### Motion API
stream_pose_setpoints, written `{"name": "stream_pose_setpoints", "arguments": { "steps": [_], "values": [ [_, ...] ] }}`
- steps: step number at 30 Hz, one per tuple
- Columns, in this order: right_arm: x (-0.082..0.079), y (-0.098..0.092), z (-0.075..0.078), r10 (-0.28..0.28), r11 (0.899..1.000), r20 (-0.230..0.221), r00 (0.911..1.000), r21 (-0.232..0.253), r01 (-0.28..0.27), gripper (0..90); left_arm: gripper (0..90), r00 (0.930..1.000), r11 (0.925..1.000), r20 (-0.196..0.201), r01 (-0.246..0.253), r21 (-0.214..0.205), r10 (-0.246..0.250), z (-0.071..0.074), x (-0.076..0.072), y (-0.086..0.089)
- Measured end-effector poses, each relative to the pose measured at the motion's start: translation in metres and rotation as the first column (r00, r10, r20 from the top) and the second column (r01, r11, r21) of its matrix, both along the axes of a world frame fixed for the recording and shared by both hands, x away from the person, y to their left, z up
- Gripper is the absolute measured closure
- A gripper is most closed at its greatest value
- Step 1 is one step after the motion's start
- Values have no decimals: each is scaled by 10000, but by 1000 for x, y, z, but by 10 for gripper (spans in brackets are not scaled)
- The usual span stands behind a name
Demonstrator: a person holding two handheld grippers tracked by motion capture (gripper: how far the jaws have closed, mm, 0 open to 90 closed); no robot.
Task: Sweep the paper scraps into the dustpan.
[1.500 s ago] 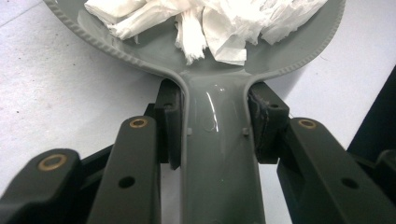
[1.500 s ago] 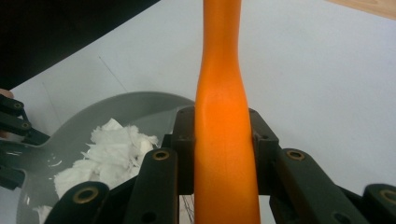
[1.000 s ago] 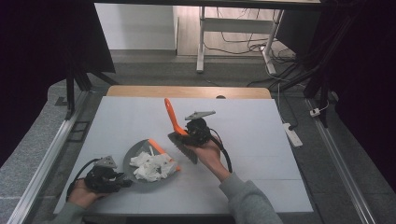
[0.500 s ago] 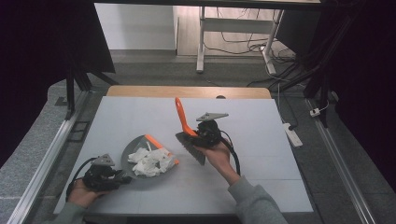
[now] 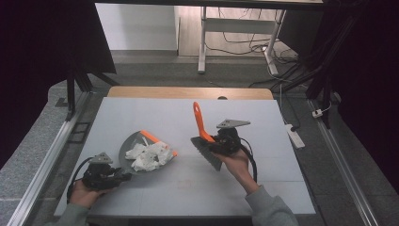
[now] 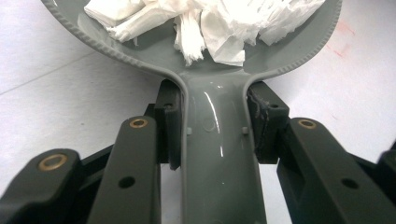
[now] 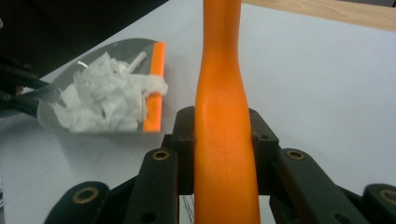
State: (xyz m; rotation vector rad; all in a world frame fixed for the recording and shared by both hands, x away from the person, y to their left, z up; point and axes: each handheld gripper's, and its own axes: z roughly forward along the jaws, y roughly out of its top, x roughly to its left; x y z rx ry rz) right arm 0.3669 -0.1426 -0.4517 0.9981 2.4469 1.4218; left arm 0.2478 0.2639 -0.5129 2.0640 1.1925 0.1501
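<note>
While the left hand (image 5: 83, 192) rests low at the table's (image 5: 291, 188) near edge, its gripper (image 5: 123, 176) is clamped on the dustpan (image 5: 128, 146) handle, paper (image 5: 149, 155) heaped in the pan, lip pointing away. The right gripper (image 5: 212, 141), clenched on the brush (image 5: 205, 141), has drifted right since a second ago; the orange handle slants up and away, bristles down.

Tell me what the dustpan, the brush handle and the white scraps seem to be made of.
Dustpan: grey moulded plastic by the look, semi-gloss, with glints and a ribbed rim; its front lip is orange, possibly rubber.
Brush handle: orange plastic, smooth satin sheen.
White scraps: crumpled tissue or paper, matte, with torn fibrous edges.
</note>
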Motion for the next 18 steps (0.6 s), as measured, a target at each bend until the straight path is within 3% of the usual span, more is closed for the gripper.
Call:
{"name": "stream_pose_setpoints", "arguments": {
  "steps": [8, 18],
  "values": [
    [-9, -21, 0, 96, 9999, 96, 9999, 125, -97, 701, 619, 9970, 9970, 126, -765, -129, 767, 2, -1, 1],
    [-20, -41, 1, 456, 9988, 292, 9985, 176, -461, 701, 619, 9878, 9879, 265, -1526, -269, 1533, 4, -1, 0]
  ]
}}
